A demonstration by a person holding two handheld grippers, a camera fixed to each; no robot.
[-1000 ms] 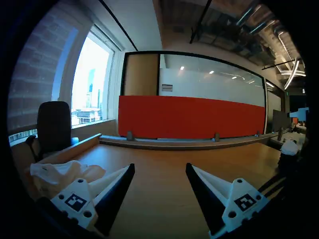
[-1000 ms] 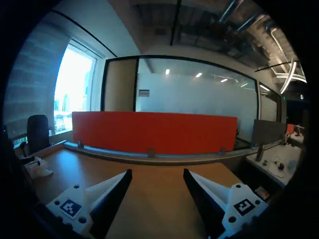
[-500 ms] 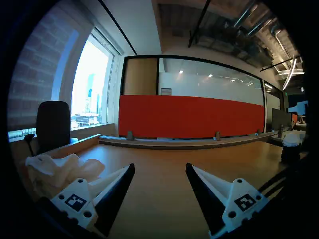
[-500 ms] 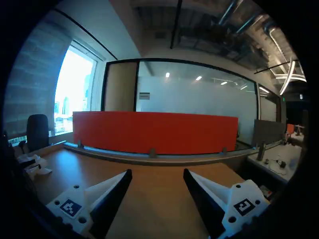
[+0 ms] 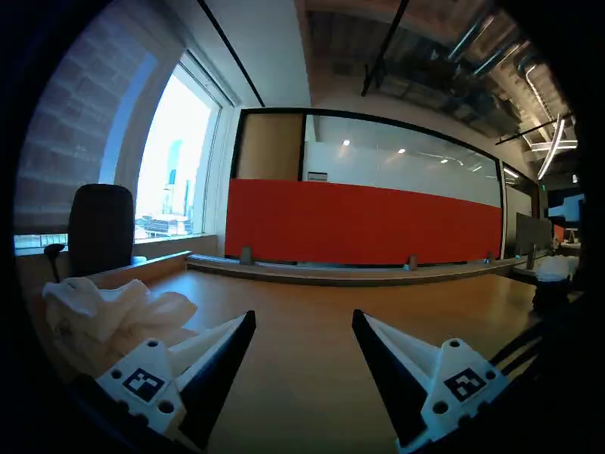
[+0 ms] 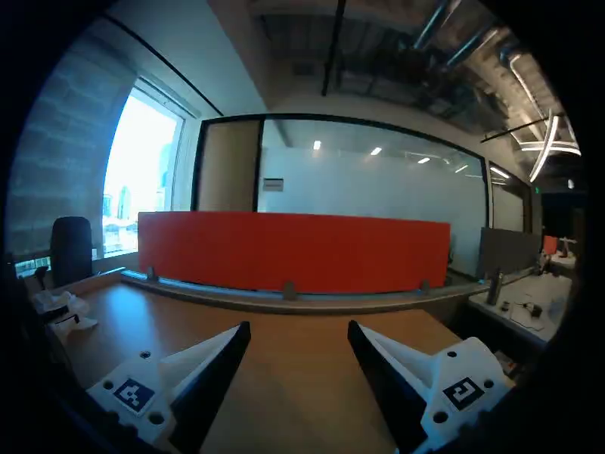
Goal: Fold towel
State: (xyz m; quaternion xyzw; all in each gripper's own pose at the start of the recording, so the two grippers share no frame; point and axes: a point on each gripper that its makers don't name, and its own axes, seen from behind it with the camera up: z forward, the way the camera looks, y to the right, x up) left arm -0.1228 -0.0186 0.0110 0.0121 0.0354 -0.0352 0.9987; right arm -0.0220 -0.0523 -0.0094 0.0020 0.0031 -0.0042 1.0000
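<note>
Towel (image 5: pixel 106 314) crumpled on desk (image 5: pixel 302 299) | left fingers (image 5: pixel 219 356) spread, empty | right fingers (image 6: pixel 215 363) spread, empty

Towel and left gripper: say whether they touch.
Cannot tell. In the left gripper view the towel lies behind a finger of the left gripper, hiding any contact.

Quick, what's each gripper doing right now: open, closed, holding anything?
Left gripper: open, holding nothing; the crumpled towel lies on the desk beside it.
Right gripper: open, holding nothing.
</note>
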